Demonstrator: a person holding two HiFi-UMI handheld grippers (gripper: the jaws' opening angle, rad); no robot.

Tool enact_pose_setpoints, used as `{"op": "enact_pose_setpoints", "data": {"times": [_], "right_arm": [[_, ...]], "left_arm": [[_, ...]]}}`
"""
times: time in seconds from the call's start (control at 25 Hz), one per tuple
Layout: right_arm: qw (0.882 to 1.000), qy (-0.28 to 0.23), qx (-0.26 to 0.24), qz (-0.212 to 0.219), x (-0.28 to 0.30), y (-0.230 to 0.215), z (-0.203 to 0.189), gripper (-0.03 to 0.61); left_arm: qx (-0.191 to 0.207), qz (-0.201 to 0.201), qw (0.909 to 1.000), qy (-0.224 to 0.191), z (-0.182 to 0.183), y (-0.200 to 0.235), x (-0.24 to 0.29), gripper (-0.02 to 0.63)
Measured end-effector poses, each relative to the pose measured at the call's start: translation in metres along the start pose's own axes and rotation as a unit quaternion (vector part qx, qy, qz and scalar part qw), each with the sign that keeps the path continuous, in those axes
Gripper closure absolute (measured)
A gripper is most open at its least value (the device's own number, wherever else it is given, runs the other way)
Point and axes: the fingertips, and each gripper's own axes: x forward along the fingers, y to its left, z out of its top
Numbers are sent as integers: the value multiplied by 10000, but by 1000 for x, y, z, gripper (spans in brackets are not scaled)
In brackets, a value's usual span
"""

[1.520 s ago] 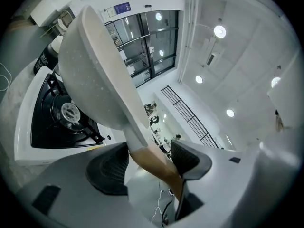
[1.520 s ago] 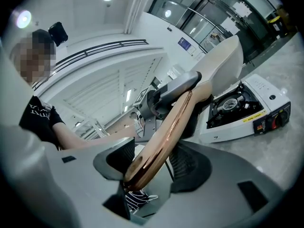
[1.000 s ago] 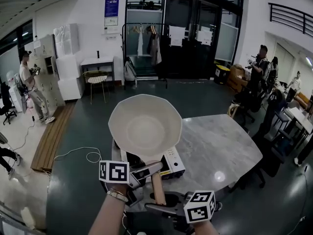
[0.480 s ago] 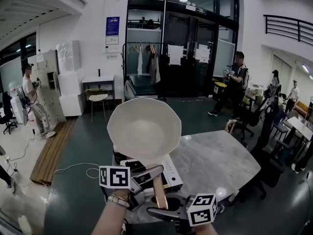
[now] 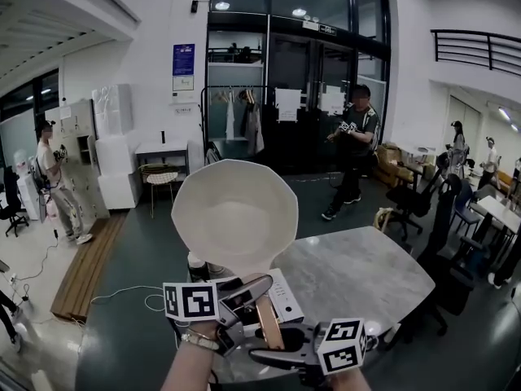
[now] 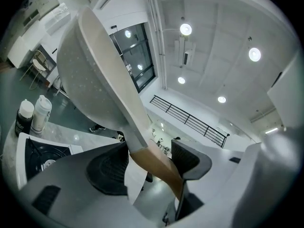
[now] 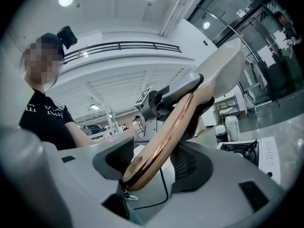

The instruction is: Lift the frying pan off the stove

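Observation:
The cream frying pan hangs in the air above the white portable stove, tilted with its bowl facing me. Its copper-brown handle runs down toward me. My left gripper is shut on the handle just below the bowl. My right gripper is shut on the handle's near end. In the left gripper view the handle passes between the two dark pads and the pan rises up to the left. The right gripper view shows the handle crossing between its pads toward the left gripper.
The stove stands on a marble table, with two bottles at its far left corner. The burner shows below the pan. A person walks across the floor behind the table; chairs stand at right.
The pan and both grippers have risen, so the gap over the stove has grown. The person in the background has walked from right toward the centre.

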Motion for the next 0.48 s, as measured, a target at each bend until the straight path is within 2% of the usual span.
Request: {"op": "enact_pose_setpoints", "data": {"times": [0.28, 0.48], "right_arm": [[9996, 8, -138, 249, -3, -2, 6, 324], [9990, 129, -230, 347, -5, -9, 1, 324]], "left_arm": [[89, 110, 9996, -238, 9, -1, -1, 319], [200, 276, 9992, -186, 7, 5, 1, 319]]}}
